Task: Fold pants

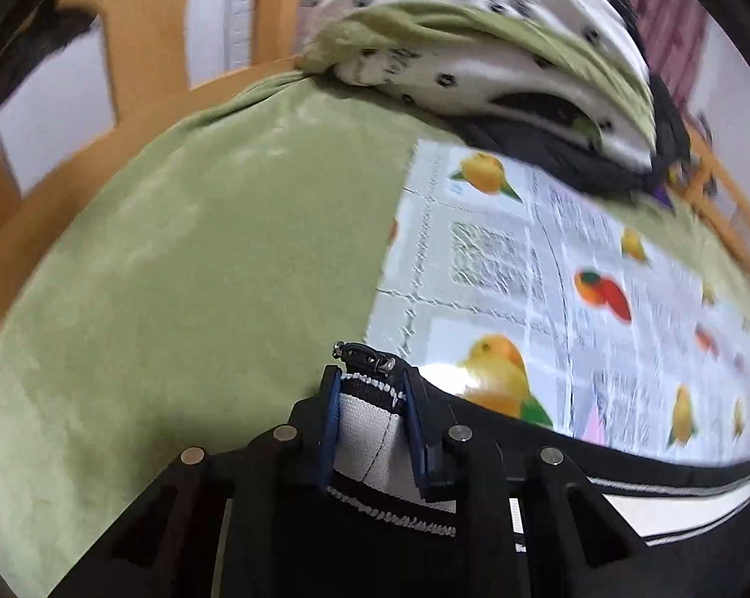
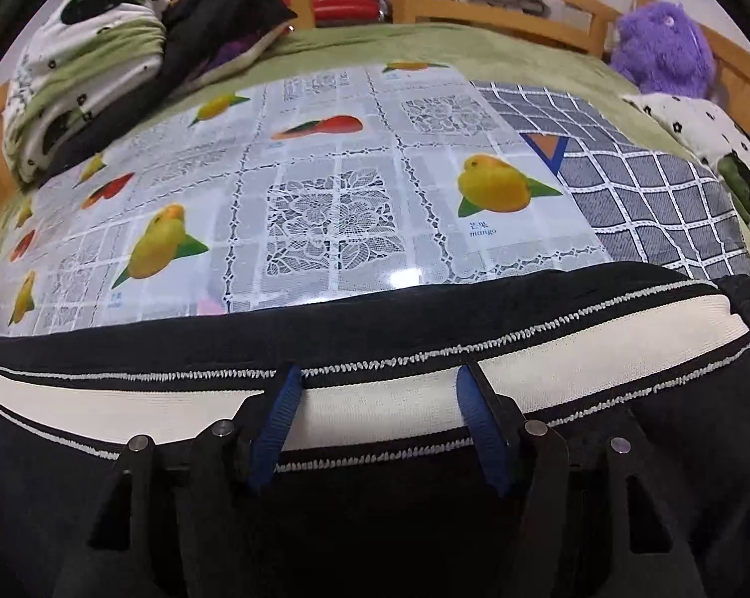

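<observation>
1. Now one pair of black pants lies along the bottom of both frames, on one fruit-print mat.
2. Left gripper is clamped on the pants' white-striped cuff, apparently by a zipper.
3. Right gripper stands apart, straddling the white stripe.
4. One purple plush sits upper right.

left gripper jaws pinch the pants striped edge.

Bare mat; bedding pile far-left
</observation>
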Demonstrator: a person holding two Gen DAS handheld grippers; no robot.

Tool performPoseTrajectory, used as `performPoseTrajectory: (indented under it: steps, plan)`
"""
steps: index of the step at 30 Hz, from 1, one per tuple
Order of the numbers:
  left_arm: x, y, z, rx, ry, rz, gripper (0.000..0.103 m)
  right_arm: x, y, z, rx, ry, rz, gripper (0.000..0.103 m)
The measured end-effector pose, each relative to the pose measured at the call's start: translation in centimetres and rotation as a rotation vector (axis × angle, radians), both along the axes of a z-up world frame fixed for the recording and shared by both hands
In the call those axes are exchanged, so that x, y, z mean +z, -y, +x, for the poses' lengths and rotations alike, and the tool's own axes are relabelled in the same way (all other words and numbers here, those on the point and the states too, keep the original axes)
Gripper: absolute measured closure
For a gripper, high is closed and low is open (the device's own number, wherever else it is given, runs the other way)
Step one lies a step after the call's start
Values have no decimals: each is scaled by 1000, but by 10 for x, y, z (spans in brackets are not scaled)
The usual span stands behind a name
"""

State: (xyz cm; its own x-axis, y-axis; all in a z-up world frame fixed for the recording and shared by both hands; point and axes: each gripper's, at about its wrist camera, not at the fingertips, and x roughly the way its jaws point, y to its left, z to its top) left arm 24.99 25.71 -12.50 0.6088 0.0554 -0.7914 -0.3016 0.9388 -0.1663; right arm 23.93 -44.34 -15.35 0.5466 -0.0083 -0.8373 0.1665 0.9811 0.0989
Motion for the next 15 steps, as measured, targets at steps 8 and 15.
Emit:
performPoseTrajectory:
  steps: [8, 15]
  plan:
    - [15, 16, -7, 3, -55, 88, 69, 4, -3, 3, -17, -45, -19, 42]
    - [42, 42, -49, -151, 46, 49, 45, -4, -18, 3, 19, -5, 40, 44]
